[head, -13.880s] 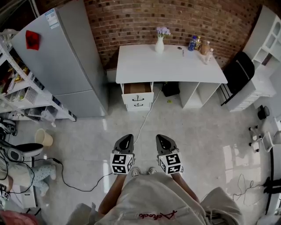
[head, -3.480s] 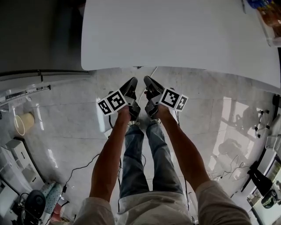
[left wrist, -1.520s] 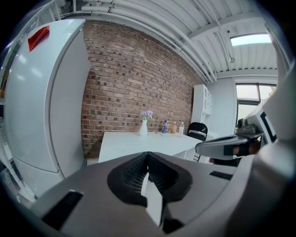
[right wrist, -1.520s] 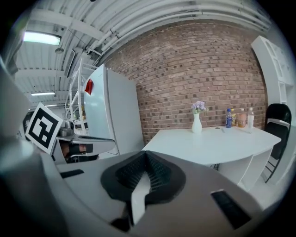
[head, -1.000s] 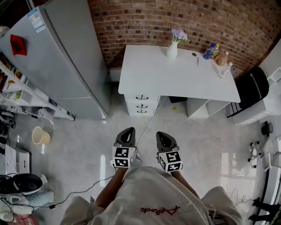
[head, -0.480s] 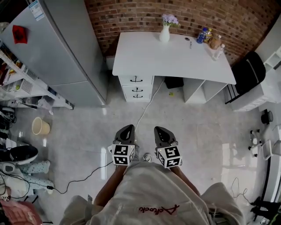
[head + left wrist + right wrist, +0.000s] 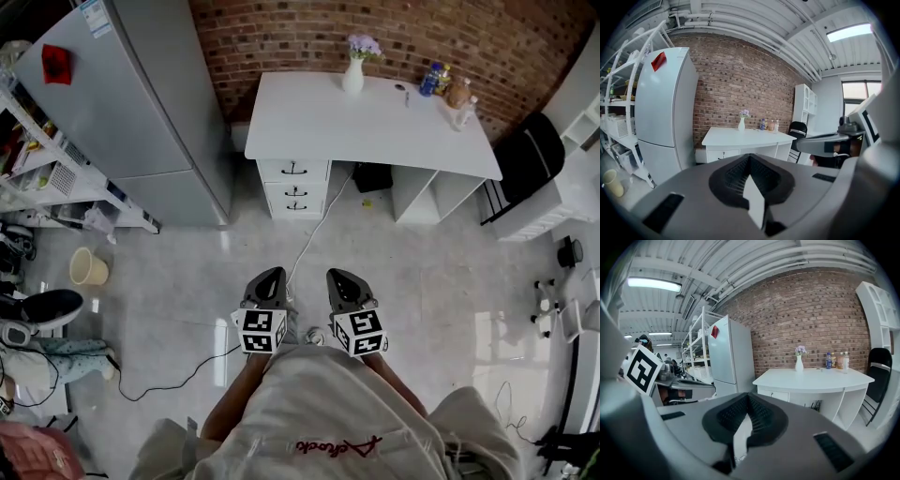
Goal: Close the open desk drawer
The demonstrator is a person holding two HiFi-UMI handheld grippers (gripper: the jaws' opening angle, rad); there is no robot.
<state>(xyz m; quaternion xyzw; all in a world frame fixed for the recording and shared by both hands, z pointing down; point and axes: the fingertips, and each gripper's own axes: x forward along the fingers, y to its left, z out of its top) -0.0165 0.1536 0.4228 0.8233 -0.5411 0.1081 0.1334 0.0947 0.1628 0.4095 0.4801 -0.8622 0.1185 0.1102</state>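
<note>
The white desk point(image 7: 370, 117) stands against the brick wall. Its drawer stack point(image 7: 294, 186) sits under the left end, and all three drawer fronts lie flush. The same desk point(image 7: 740, 137) point(image 7: 815, 378) shows far ahead in both gripper views. My left gripper point(image 7: 269, 280) and right gripper point(image 7: 340, 282) hang side by side over the floor, well back from the desk. Both are shut with nothing between the jaws.
A grey fridge point(image 7: 141, 103) stands left of the desk, with a wire shelf unit point(image 7: 47, 178) beyond it. A vase point(image 7: 353, 73) and bottles point(image 7: 441, 84) sit on the desk. A black chair point(image 7: 520, 155) is at the right. A cable point(image 7: 309, 253) runs across the floor, and a bucket point(image 7: 87, 267) stands at the left.
The desk has drawn slightly farther off in the head view as I stepped back. Both grippers stay shut, side by side.
</note>
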